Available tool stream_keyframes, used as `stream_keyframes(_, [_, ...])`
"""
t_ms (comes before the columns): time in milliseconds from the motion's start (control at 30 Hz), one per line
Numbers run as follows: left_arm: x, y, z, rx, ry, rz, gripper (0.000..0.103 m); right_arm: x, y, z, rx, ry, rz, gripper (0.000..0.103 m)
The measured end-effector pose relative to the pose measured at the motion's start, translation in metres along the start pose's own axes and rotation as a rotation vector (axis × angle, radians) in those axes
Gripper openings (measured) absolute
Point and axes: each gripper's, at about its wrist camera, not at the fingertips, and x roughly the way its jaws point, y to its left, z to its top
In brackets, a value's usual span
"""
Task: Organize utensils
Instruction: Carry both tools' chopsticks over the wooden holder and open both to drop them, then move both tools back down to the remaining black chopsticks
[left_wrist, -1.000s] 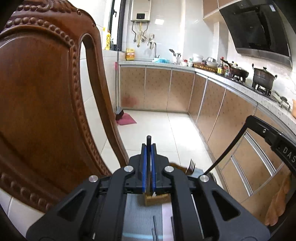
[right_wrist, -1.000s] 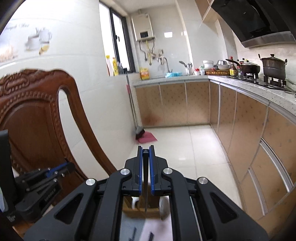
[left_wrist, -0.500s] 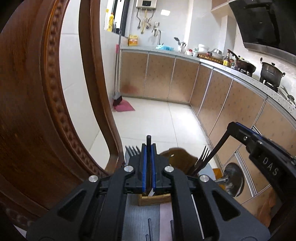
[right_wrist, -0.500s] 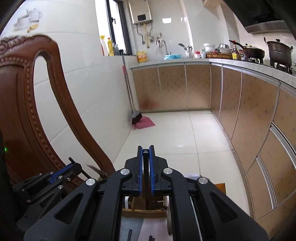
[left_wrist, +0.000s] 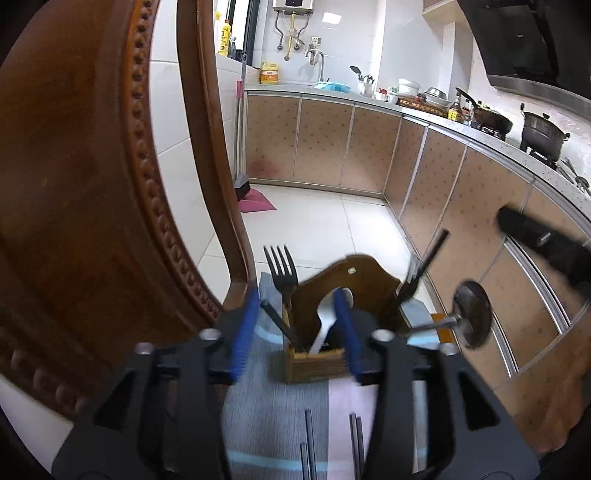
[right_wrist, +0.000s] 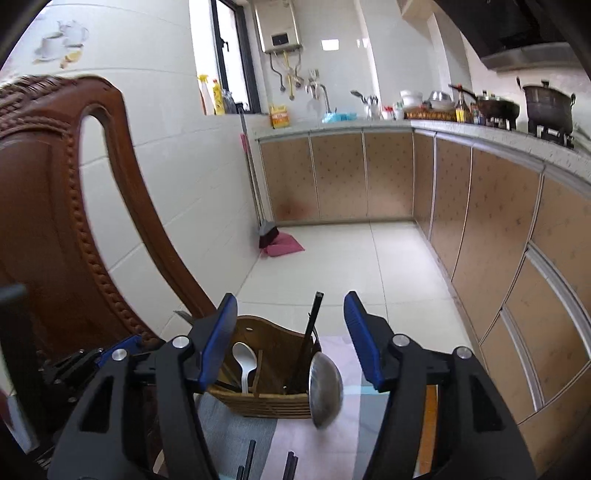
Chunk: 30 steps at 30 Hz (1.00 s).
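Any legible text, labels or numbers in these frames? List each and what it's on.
No text is readable in either view.
Yellow box on the counter: label too small.
Yellow bottle: label too small.
Water heater: panel display blurred.

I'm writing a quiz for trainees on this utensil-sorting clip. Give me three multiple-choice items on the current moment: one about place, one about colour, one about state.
1. Where does the white spoon stand?
A. In the wooden holder
B. On the floor
C. On the kitchen counter

2. What colour are the pads on the left tongs?
A. Red
B. Blue
C. Green

3. How do the right tongs stand?
A. Shut on a fork
B. Shut on nothing
C. Open

Key: 1 A, its bowl rises out of the holder beside a black fork. 2 B, blue strips line both fingers. 3 C, a wide gap shows the holder and metal ladle between the fingers.
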Motion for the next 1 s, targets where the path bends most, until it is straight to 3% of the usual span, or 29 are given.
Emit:
stream_keyframes(167, [-0.023,-0.003,-0.031,0.014,0.024,0.005,0.059,-0.060,0.000,-0.012,-0.061,-0.053,0.001,0.059])
stream_keyframes(267, [-0.039,-0.004,-0.058,0.015,0.045,0.035,0.069,-0.101,-0.006,-0.039,-0.079,-0.099,-0.005,0.059])
stream_keyframes(333, [-0.044,-0.007,-0.089,0.033,0.077,0.063,0.076,-0.121,-0.011,-0.071,-0.081,-0.107,-0.055,0.059])
stream_keyframes(400, [-0.038,-0.010,-0.115,0.038,0.139,0.076,0.076,-0.116,-0.015,-0.097,-0.074,-0.037,-0.061,0.059])
stream_keyframes(467, [-0.023,-0.008,-0.149,0.010,0.234,0.072,0.076,-0.086,-0.021,-0.133,-0.056,0.127,-0.047,0.058])
stream_keyframes(533, [-0.004,-0.005,-0.182,-0.020,0.342,0.074,0.076,-0.037,-0.024,-0.174,-0.020,0.370,-0.004,0.049])
stream_keyframes(633, [0.008,-0.011,-0.209,0.005,0.425,0.097,0.075,0.017,-0.022,-0.219,0.010,0.600,0.031,0.045])
stream_keyframes(767, [0.013,-0.012,-0.227,0.020,0.473,0.092,0.074,0.048,-0.008,-0.252,0.009,0.715,0.030,0.044])
stream_keyframes(1000, [0.014,-0.003,-0.240,-0.003,0.496,0.097,0.074,0.066,0.010,-0.260,-0.068,0.758,-0.003,0.041])
